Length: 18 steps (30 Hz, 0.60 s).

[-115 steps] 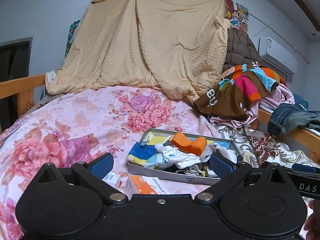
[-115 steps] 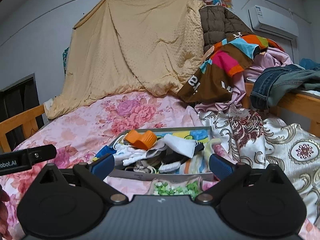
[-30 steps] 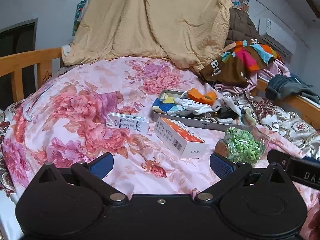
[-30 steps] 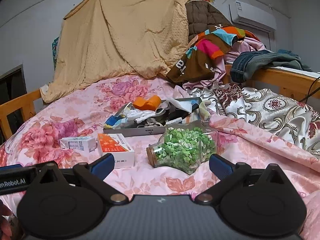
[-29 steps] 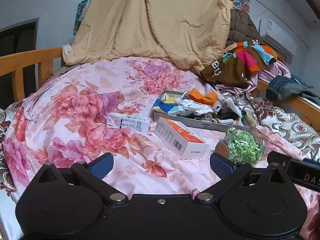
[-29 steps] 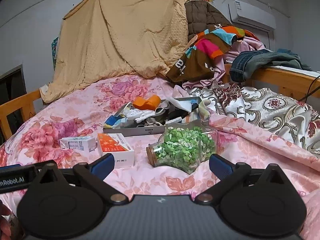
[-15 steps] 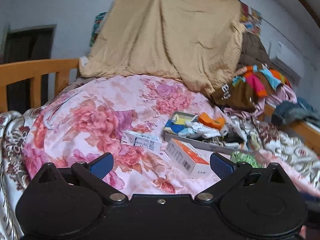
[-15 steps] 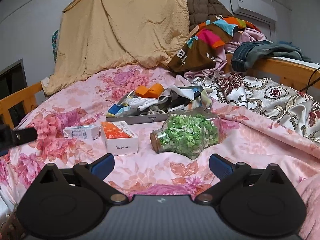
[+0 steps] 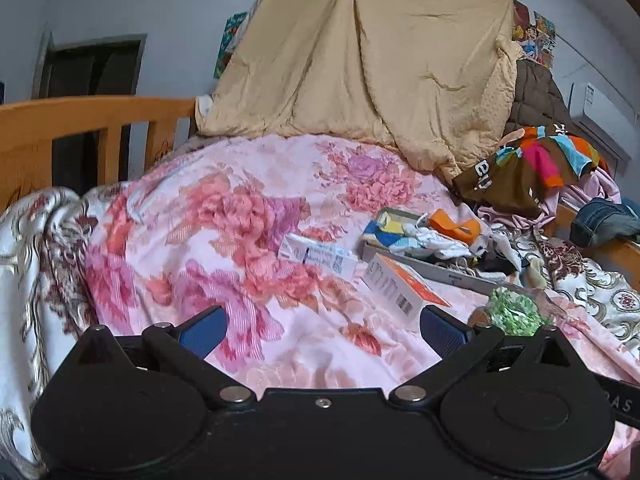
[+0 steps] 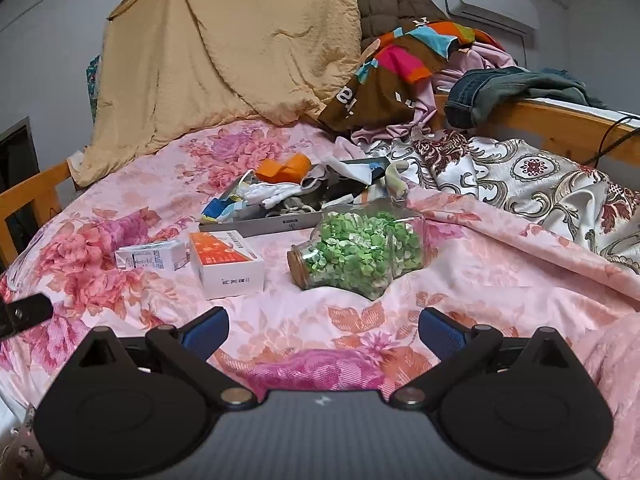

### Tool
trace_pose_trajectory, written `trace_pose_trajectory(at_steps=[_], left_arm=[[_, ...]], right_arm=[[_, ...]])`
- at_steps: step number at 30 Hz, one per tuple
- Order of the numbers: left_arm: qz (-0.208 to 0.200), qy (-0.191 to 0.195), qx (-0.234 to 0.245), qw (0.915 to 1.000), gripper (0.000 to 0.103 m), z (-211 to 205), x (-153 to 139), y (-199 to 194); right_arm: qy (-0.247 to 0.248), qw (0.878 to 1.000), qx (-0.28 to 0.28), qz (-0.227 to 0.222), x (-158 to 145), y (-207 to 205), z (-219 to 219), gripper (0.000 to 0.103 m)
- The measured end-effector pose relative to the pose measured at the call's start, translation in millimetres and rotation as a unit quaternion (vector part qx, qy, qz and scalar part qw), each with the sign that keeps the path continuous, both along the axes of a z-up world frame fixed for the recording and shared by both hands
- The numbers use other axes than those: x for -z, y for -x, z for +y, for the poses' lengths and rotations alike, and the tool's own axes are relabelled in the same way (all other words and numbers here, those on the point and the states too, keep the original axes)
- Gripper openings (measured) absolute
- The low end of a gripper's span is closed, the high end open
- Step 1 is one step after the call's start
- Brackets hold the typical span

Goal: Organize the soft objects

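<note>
Both the left gripper and right gripper hover spread wide and empty over the floral quilt, well short of the grey tray heaped with what look like socks.

Sock-filled tray behind jar

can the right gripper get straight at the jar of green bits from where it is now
Probably yes. The right gripper is open and empty, and the jar lies on its side straight ahead on the floral quilt, with only bare quilt between them.
</note>
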<state>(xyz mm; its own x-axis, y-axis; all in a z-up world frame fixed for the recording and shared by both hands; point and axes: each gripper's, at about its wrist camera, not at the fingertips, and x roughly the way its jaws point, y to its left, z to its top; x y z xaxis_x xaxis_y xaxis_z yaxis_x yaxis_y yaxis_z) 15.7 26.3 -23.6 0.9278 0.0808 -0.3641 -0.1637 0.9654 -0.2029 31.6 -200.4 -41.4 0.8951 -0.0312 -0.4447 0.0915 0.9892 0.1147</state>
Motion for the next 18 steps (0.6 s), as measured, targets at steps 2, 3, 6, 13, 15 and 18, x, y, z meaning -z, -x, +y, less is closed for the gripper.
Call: trace_pose_trajectory(at_steps=[2,3,6,13,15,18], left_arm=[[-0.004,-0.002,-0.002,1.0000,0.102,0.1,0.5,-0.3],[-0.003,-0.003,-0.003,1.0000,0.102,-0.2,1.2,-1.2],[0.002,-0.005,-0.005,1.0000,0.102,-2.3,3.4,-3.2],[-0.004,-0.021,0.001,0.9998,0.102,-7.4,4.7,-3.8],[-0.004,-0.029,0.003,0.9996,0.102,-9.6,5.5,-3.2],[0.002,-0.032,0.007,0.9995,0.102,-10.3,7.0,-4.0]], right_arm=[[0.003,1.000,-0.001,0.000,0.9,-1.0,1.5,0.103],[0.005,1.000,-0.001,0.001,1.4,-1.2,2.5,0.103],[0.011,1.000,-0.007,-0.003,1.4,-0.6,4.9,0.103],[0.006,1.000,-0.010,-0.013,-0.7,1.3,4.1,0.103],[0.004,1.000,-0.012,-0.015,-1.1,1.4,3.6,0.103],[0.002,1.000,-0.011,-0.014,-1.1,1.0,2.9,0.103]])
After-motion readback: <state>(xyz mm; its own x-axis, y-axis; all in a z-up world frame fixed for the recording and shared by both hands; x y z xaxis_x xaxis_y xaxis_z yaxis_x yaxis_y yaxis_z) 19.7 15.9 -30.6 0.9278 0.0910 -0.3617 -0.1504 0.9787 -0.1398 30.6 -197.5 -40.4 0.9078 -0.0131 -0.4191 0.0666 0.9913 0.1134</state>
